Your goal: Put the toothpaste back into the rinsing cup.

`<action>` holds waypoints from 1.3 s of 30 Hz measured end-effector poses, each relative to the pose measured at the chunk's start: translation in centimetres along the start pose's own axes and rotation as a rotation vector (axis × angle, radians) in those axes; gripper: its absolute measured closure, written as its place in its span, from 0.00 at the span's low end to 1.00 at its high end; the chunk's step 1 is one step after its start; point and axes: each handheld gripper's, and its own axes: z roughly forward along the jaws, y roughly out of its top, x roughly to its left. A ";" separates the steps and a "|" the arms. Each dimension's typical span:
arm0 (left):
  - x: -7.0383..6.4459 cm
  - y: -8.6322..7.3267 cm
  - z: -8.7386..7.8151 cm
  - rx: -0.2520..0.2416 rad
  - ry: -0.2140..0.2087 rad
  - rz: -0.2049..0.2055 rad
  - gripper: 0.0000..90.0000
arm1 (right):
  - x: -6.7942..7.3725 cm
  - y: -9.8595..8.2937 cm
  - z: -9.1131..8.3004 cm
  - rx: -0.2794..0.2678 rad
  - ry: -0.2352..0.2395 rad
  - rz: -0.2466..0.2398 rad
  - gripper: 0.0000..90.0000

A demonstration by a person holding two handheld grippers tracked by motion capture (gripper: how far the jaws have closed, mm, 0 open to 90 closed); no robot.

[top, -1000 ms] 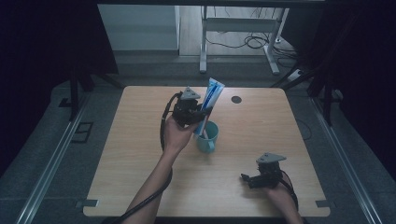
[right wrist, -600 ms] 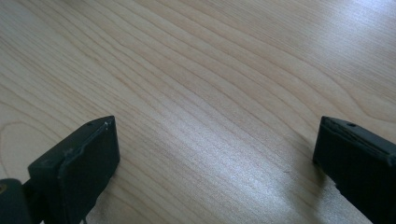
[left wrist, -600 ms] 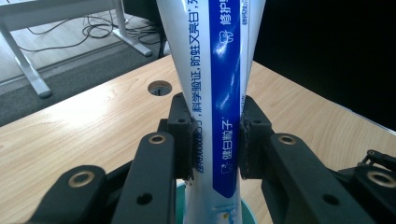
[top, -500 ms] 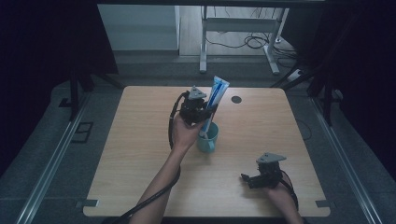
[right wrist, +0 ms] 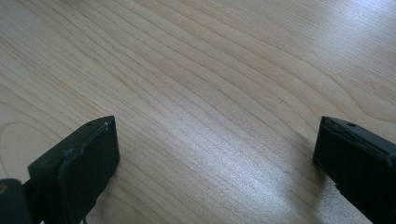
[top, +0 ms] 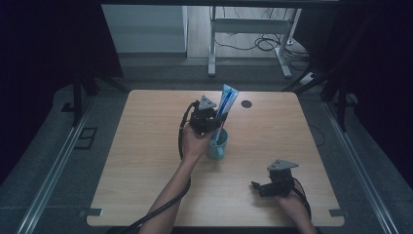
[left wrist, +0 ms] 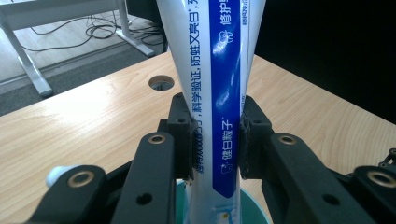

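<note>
A white and blue toothpaste tube (top: 226, 101) stands upright with its lower end inside a teal cup (top: 217, 145) near the middle of the wooden table (top: 146, 146). My left gripper (top: 210, 122) is shut on the tube just above the cup. In the left gripper view the tube (left wrist: 219, 84) is squeezed between the two black jaws of that gripper (left wrist: 215, 135), and the cup's rim (left wrist: 254, 207) shows below. My right gripper (top: 257, 187) rests low at the table's front right, open. Its jaws stand wide apart over bare wood in the right gripper view (right wrist: 215, 154).
A round cable hole (top: 246, 104) is cut in the table near its far edge, to the right of the tube. Beyond the table stand a white desk frame (top: 243, 29) and floor cables (top: 253, 45). Dark curtains flank both sides.
My left gripper has carried the tube slightly to the right and farther away, setting it more upright over the cup. The right gripper has stayed still.
</note>
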 end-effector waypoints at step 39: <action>-0.7 -3.2 2.2 0.045 0.004 -0.015 0.79 | 0.0 0.0 0.0 -0.001 0.000 0.002 0.00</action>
